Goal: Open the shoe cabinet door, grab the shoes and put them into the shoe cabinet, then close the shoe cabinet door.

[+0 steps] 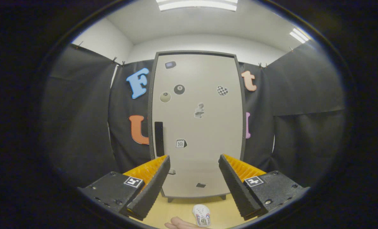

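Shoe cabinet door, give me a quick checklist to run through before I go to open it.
1. Shoe cabinet door shut, ready to be opened: ok.
2. Black handle on the door's left side in plain sight: ok.
3. Tool open and holding nothing: ok.
4. Tool at the handle: not ok, the handle lies beyond the left finger.
5. White shoe waiting on the floor before the cabinet: ok.
6. Room inside the cabinet: cannot tell, door closed.

Gripper fingers spread wide, holding nothing, facing closed cabinet door with black handle; white shoe on floor between fingers.
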Demonstrator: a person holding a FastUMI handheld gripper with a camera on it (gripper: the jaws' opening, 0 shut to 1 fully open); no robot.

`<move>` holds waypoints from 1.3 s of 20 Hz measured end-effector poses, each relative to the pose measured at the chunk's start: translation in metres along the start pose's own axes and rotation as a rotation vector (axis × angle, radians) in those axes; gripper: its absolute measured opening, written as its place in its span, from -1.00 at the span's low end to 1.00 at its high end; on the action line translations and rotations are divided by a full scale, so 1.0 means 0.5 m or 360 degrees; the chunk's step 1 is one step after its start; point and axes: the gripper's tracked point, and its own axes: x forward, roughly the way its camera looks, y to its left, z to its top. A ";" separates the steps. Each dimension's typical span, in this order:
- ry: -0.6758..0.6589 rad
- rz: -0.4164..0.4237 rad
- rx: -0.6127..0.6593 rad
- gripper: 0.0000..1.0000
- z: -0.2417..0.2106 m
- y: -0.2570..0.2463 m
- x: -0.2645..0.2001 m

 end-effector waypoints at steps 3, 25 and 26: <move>0.0010 0.0074 0.0008 1.00 0.001 0.040 0.077; 0.0102 0.0146 0.0082 -0.08 -0.034 0.242 0.408; 0.0110 0.0127 0.0087 -0.14 -0.039 0.241 0.401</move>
